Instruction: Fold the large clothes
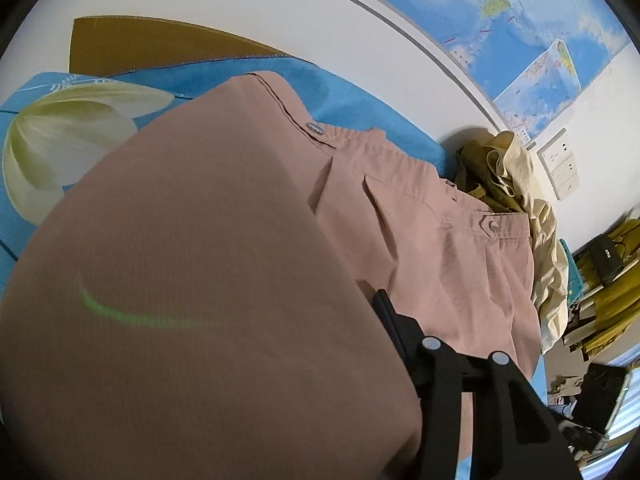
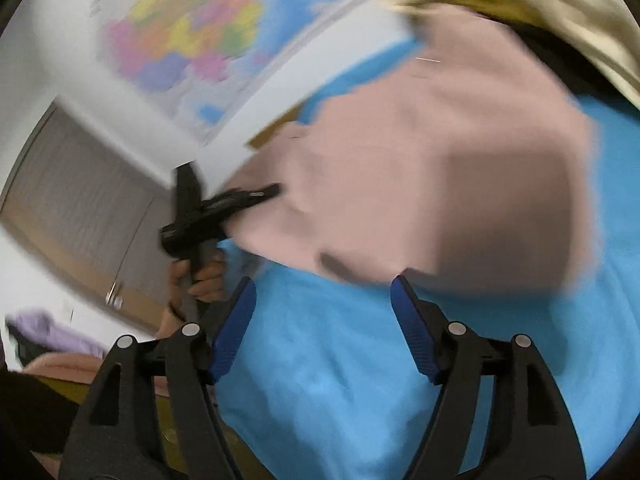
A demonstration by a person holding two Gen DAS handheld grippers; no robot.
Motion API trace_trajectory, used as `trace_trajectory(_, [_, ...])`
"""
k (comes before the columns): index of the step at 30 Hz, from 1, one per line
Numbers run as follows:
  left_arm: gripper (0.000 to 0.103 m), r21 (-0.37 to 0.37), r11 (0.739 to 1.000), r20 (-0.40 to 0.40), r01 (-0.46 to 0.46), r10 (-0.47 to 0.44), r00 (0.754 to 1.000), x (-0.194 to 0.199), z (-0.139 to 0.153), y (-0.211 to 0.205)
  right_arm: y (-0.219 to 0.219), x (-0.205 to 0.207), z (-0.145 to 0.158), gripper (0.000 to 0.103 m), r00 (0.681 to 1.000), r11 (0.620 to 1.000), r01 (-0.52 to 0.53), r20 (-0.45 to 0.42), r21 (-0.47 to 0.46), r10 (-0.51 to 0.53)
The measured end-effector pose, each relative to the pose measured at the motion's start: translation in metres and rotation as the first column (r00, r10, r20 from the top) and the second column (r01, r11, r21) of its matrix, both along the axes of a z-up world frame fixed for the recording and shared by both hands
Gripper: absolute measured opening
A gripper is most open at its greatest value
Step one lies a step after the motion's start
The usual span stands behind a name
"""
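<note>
The pink trousers (image 1: 420, 216) lie on the blue bed sheet (image 2: 320, 380), waistband toward the wall-side edge. The left gripper (image 2: 264, 194) is seen with its fingers clamped on a lifted fold, which should be carried across and laid flat. The right gripper (image 2: 323, 312) hangs over bare sheet, fingers apart and empty; the near hem should be taken next.

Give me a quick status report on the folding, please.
Right hand-held gripper open, empty, over blue sheet. Left hand-held gripper at pink trousers' edge, grip unclear. Yellow clothes heaped beside waistband.
</note>
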State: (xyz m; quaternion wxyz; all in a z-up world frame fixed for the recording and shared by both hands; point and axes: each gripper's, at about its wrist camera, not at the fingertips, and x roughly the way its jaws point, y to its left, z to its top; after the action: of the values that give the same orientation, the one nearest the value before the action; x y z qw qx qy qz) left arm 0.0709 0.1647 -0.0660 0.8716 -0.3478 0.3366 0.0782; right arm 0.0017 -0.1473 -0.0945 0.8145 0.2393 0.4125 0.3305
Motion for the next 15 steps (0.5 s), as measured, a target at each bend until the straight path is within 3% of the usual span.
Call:
trace_trajectory(2, [0.050, 0.008, 1.000, -0.006, 0.004, -0.004, 1.000, 0.000, 0.000, 0.000, -0.022, -0.004, -0.017, 0.071, 0.993, 0.994, 0.090, -0.084, 0.056, -0.085])
trace_trajectory(4, [0.050, 0.018, 1.000, -0.012, 0.006, -0.006, 1.000, -0.001, 0.000, 0.000, -0.032, -0.002, -0.022, 0.069, 0.984, 0.985, 0.158, -0.098, 0.067, -0.151])
trace_trajectory(9, [0.050, 0.032, 0.999, -0.018, 0.016, -0.015, 1.000, -0.002, 0.000, 0.000, -0.027, 0.008, -0.020, 0.071, 0.967, 0.965, 0.254, -0.055, 0.069, -0.250])
trace_trajectory(11, [0.050, 0.020, 1.000, -0.015, 0.012, -0.012, 1.000, -0.003, 0.000, 0.001, -0.021, 0.017, -0.018, 0.071, 0.940, 0.940, 0.341, -0.013, -0.012, -0.341])
trace_trajectory(15, [0.051, 0.026, 1.000, -0.015, 0.016, -0.016, 1.000, -0.003, 0.000, 0.000, -0.006, 0.039, -0.016, 0.081, 0.906, 0.906, 0.422, 0.029, -0.021, -0.422])
